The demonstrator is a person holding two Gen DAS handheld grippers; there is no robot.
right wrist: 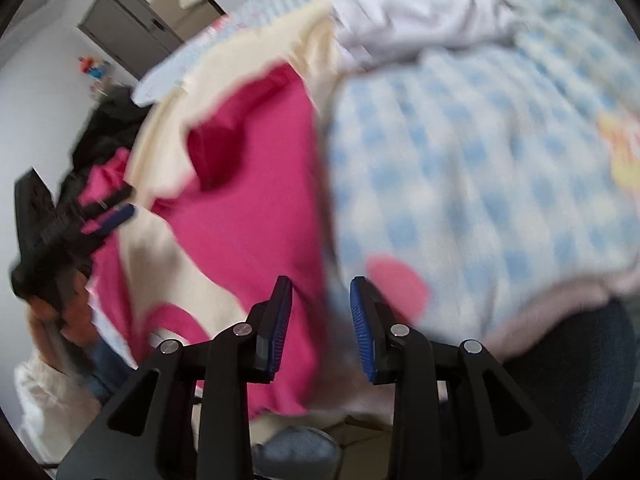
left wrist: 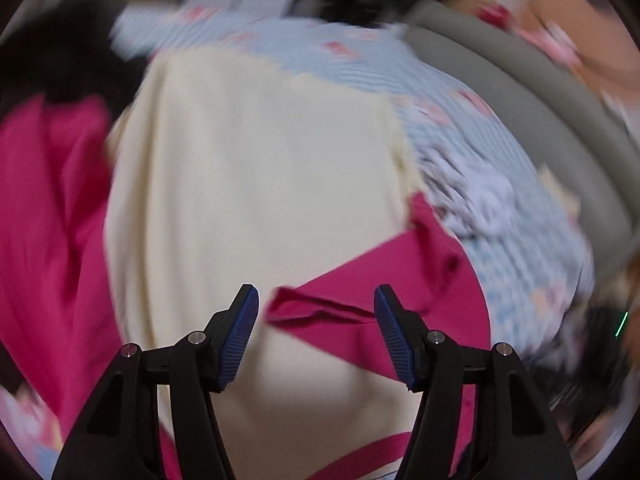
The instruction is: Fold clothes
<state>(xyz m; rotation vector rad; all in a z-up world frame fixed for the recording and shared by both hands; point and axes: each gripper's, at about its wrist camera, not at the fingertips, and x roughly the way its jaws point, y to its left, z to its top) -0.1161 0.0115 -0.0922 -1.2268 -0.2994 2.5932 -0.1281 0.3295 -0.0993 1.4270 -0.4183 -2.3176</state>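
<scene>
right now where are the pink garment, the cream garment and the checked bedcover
pink garment (left wrist: 404,264), left wrist view, flat folded flap
cream garment (left wrist: 256,184), left wrist view, broad middle
checked bedcover (right wrist: 480,168), right wrist view, blue-and-white top surface

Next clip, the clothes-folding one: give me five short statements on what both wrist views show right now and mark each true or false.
1. The left gripper is open with nothing between its fingers. True.
2. The right gripper is shut on the pink garment. False: it is open, and the garment lies beyond its fingers.
3. A cream garment lies among the pink fabric. True.
4. The bedding is plain green. False: it is a blue and white check.
5. A white cloth lies on the bedding. True.
</scene>
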